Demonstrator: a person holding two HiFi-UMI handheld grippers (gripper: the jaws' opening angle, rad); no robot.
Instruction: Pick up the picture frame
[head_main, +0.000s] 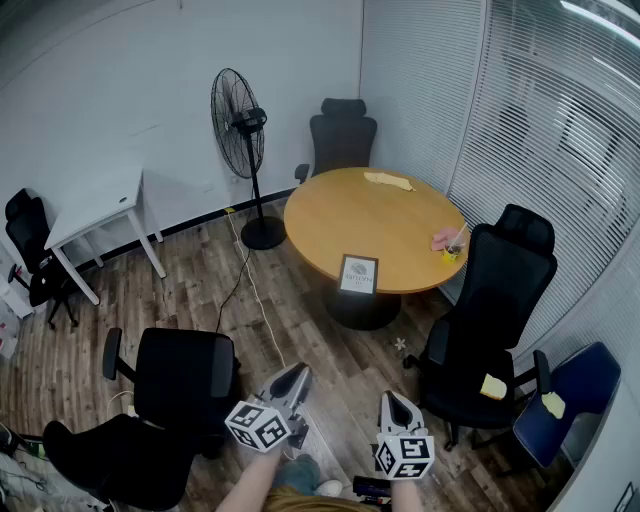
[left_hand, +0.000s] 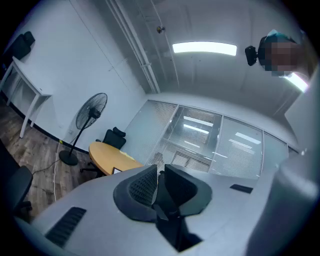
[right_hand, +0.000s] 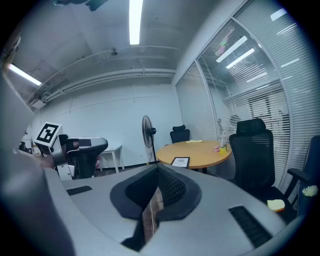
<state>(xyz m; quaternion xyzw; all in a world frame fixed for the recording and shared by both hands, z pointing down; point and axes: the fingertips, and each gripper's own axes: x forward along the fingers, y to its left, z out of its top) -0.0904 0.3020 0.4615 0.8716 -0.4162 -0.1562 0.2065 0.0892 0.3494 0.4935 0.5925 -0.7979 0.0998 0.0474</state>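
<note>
Facing: I look at a round wooden bench (head_main: 330, 225), well apart from both claws.
Picture frame: the picture frame (head_main: 358, 273) is propped up at the bench's near edge, its face toward me, with nothing touching it.
Left claw: the left claw (head_main: 299, 372) sits low in the head view, its jaws drawn almost together with nothing between them.
Right claw: the right claw (head_main: 389, 398) is just beside it, jaws together and empty.
Bench rim: a yellow cup (head_main: 451, 254) and a pink thing (head_main: 442, 239) sit at the right, a yellowish cloth (head_main: 388, 181) at the far side.
Around: black chairs (head_main: 340, 135) ring the bench, and a standing fan (head_main: 240, 125) is to its left.
</note>
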